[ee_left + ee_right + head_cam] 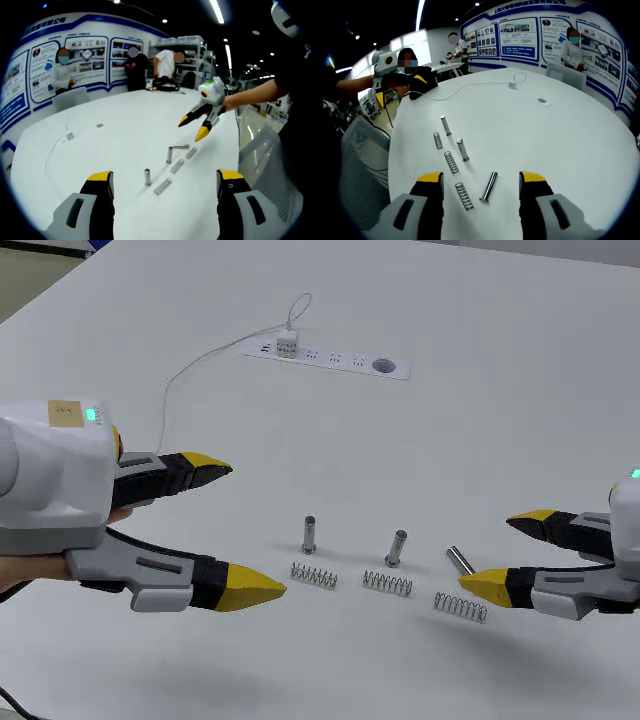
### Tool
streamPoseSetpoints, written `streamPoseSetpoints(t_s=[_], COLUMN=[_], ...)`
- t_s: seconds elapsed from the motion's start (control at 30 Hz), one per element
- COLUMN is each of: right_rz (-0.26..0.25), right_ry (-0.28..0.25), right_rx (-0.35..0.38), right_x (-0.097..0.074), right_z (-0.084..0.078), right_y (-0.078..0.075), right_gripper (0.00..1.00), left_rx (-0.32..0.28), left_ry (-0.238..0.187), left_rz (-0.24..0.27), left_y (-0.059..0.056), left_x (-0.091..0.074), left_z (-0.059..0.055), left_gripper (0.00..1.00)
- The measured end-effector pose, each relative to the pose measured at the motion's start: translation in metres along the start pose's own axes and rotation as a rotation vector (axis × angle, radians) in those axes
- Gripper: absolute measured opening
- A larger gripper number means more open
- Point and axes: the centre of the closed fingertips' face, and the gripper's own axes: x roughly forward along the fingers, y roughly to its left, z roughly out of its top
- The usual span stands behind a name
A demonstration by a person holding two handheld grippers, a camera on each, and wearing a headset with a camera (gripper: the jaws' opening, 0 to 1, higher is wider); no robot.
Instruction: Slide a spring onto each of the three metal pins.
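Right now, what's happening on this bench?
A person holds the left tongs and the right tongs open over the white table, gripping nothing. The left pin and middle pin stand upright; the third pin lies on its side nearest the right tongs. Three springs lie loose, one by each pin, none fitted yet.

I note my right gripper (484, 552) cut off at the head view's right edge, my left gripper (257, 529) at its left edge, and the lettering on the wall posters (520, 32), upper right in the right gripper view, too small to read.
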Motion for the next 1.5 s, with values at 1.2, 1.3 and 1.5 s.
streamPoseSetpoints(t_s=[1.2,1.3,1.5], right_rz=[-0.064,-0.069,-0.069], right_ry=[0.102,0.114,0.139], right_rx=[0.046,0.049,0.081], right_x=[0.044,0.047,0.051], right_z=[-0.022,-0.025,-0.032], right_y=[-0.024,-0.025,-0.028], right_gripper=[0.25,0.24,0.20], left_rx=[0.003,0.002,0.001], left_ry=[0.005,0.007,0.007], left_rz=[-0.004,-0.003,-0.002], left_y=[0.000,-0.001,-0.001], left_x=[-0.002,-0.003,-0.003], left_z=[0.000,0.000,0.000], left_gripper=[0.86,0.86,0.85])
